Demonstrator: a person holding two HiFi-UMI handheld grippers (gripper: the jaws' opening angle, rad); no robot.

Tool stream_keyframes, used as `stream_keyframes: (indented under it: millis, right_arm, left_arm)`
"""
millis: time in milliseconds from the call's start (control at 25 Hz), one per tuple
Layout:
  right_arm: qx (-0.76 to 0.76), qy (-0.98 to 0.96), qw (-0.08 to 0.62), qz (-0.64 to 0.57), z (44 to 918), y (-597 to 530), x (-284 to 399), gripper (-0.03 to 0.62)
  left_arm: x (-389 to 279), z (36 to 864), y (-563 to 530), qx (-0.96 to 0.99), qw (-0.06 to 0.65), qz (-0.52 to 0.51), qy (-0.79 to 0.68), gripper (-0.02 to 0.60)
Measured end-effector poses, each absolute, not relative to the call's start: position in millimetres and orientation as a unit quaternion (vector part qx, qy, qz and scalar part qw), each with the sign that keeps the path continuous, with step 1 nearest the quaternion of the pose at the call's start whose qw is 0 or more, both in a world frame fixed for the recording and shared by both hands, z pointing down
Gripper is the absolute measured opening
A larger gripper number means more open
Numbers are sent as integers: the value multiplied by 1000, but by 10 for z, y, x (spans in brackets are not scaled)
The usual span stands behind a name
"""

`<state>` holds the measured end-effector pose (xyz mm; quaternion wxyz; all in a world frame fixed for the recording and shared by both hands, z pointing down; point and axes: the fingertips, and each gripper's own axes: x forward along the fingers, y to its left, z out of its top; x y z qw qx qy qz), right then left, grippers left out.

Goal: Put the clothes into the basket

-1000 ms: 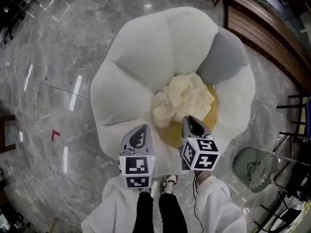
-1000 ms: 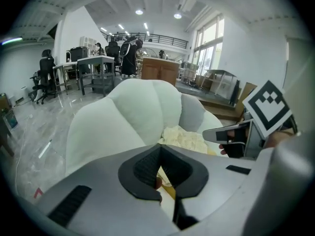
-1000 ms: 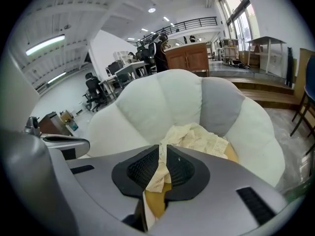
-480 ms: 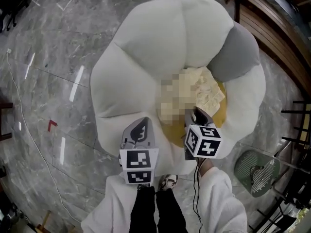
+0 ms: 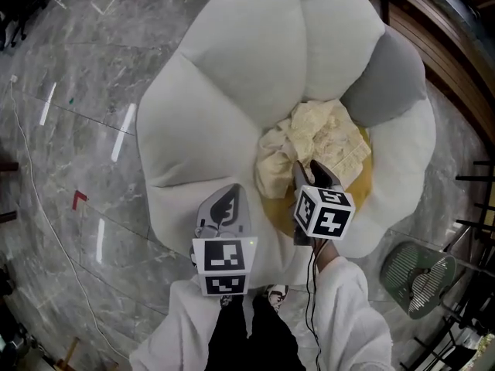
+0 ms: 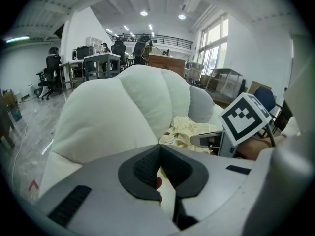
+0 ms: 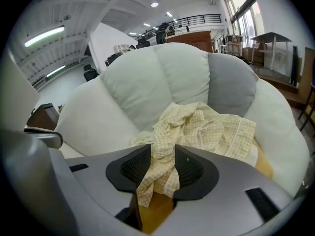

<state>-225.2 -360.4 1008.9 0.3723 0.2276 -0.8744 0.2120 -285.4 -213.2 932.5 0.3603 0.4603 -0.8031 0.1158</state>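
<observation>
on the yellow seat (image 5: 275,205) of the white petal chair (image 5: 232,91), right of centre, lies the crumpled checked shirt (image 5: 319,139). the right gripper (image 5: 309,172) has just been opening its jaws, now wide, a fold of the shirt hanging between them. the left gripper (image 5: 225,201), to its left, is closed and empty.

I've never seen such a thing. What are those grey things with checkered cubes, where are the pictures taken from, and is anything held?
No robot: a person holds a claw in each hand; the cubes are part of them. One picture comes from a camera on the person's head, looking down; the other two from a camera on each claw. A big white chair bears a crumpled yellow checked cloth. The left claw is shut and empty. The right claw has just been opening, with a fold of cloth between its jaws, not gripped.
</observation>
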Motion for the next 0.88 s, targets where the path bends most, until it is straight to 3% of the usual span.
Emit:
stream_keyframes:
  millis: [600, 880]
  right_arm:
    - [231, -868, 388, 208, 10441, -3643, -2360, 135]
    - [213, -874, 364, 240, 10114, -3556, -2296, 94]
  left_arm:
    - [-2852, 9461, -2229, 469, 349, 122, -802, -2]
    - [-2787, 9222, -2189, 469, 349, 131, -801, -2]
